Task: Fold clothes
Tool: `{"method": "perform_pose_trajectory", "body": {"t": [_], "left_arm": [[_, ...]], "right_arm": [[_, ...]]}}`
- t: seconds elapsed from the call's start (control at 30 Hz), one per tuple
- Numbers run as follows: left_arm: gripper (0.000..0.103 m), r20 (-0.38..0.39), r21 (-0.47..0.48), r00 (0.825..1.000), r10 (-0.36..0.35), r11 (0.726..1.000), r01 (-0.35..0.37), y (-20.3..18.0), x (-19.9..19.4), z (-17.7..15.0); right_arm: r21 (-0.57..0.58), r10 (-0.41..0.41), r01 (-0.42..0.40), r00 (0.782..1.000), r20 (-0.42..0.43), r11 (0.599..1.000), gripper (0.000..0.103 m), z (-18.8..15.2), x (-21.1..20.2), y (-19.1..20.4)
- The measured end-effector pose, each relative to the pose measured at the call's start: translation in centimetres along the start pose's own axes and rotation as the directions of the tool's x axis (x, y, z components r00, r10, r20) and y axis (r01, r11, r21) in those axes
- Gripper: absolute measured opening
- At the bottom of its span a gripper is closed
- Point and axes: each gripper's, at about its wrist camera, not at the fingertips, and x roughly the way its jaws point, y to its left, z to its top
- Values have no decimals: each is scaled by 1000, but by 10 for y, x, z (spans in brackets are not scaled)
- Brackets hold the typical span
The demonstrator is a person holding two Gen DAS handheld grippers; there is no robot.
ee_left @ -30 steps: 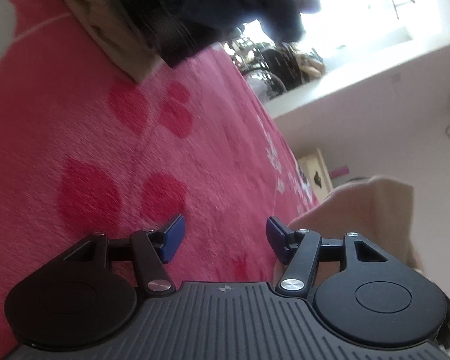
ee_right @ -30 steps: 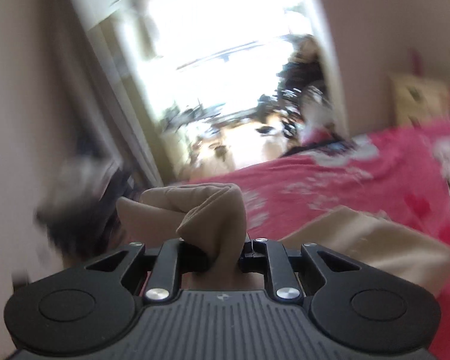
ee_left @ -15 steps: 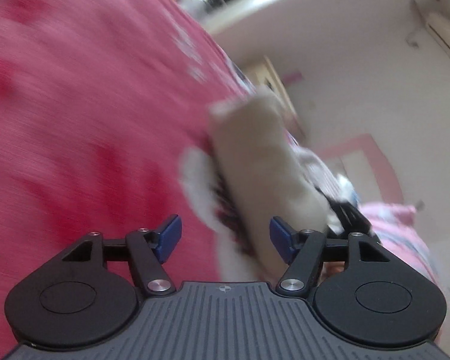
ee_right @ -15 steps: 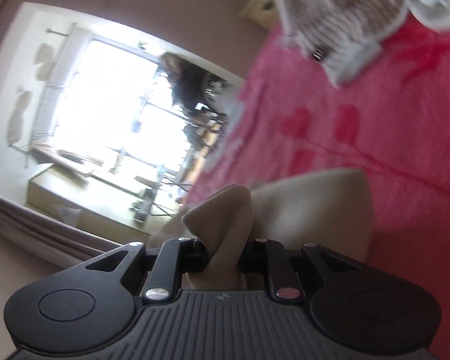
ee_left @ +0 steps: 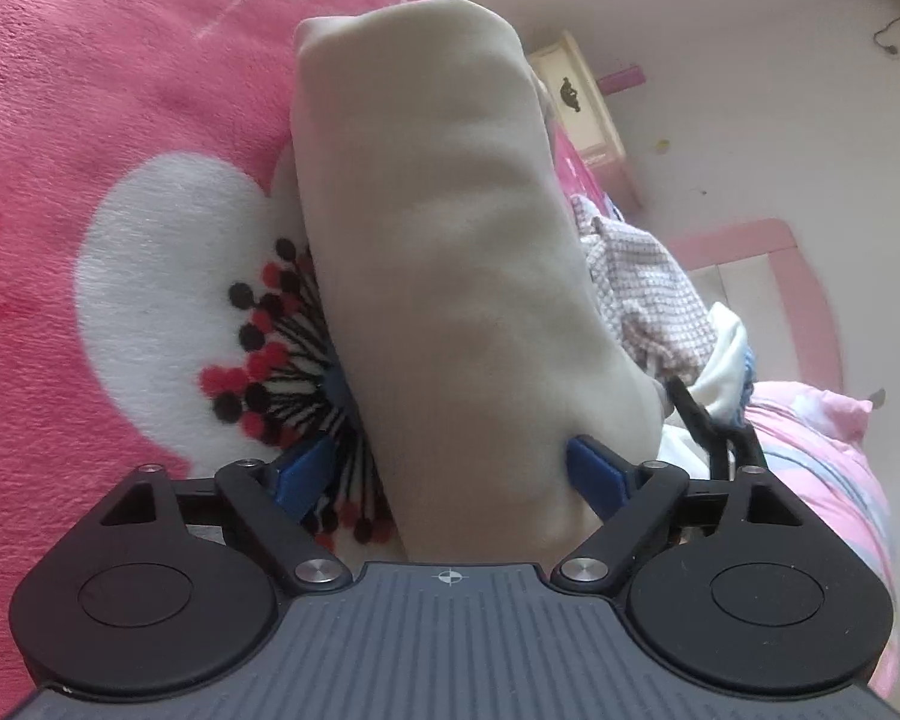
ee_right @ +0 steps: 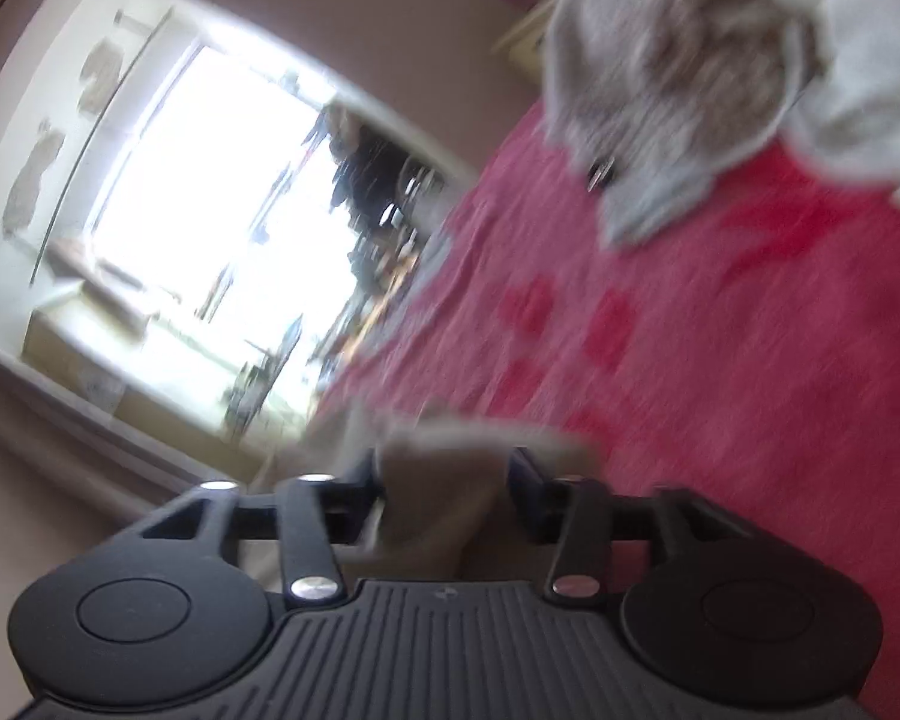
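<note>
A beige garment [ee_left: 450, 228], folded into a long bundle, lies on the pink flowered blanket [ee_left: 90, 90]. My left gripper [ee_left: 450, 471] straddles its near end. Its jaws are opening: the right blue pad [ee_left: 594, 471] sits at the cloth's edge, while the left pad [ee_left: 303, 471] stands apart over the flower print. In the blurred right wrist view, my right gripper [ee_right: 450, 480] is opening as well. A fold of the beige garment [ee_right: 438, 480] slumps loose between its fingers.
A checked garment [ee_left: 648, 294] and white cloth [ee_left: 726, 360] are heaped right of the bundle, seen as a grey-brown heap [ee_right: 678, 60] in the right wrist view. A cream nightstand [ee_left: 582, 102] stands by the wall. A bright window [ee_right: 210, 210] is at the left.
The left wrist view swung from bare pink blanket onto the beige bundle, and its jaws spread wider around it. The right jaws, shut on a beige fold before, have opened, and the fold has sagged.
</note>
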Motion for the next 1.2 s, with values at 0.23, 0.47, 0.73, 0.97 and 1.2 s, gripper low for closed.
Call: {"method": "perform_pose_trajectory", "body": {"t": [0.23, 0.47, 0.73, 0.97, 1.2], "left_arm": [[90, 4, 3, 1000, -30, 1000, 30, -1, 3, -6], [99, 4, 8, 1000, -22, 1000, 22, -4, 19, -5], [82, 29, -11, 998, 47, 999, -47, -15, 25, -6], [82, -9, -43, 999, 38, 998, -39, -13, 30, 4], [97, -24, -35, 999, 35, 999, -36, -17, 38, 6]], "right_arm": [[311, 84, -48, 991, -104, 949, 82, -10, -14, -49], [325, 180, -107, 962, -204, 940, 103, -20, 26, -27], [221, 23, 43, 957, -291, 974, 102, -24, 59, -7], [160, -162, 207, 954, -254, 965, 96, -9, 20, 12], [179, -158, 226, 932, -327, 958, 103, -17, 46, 4]]}}
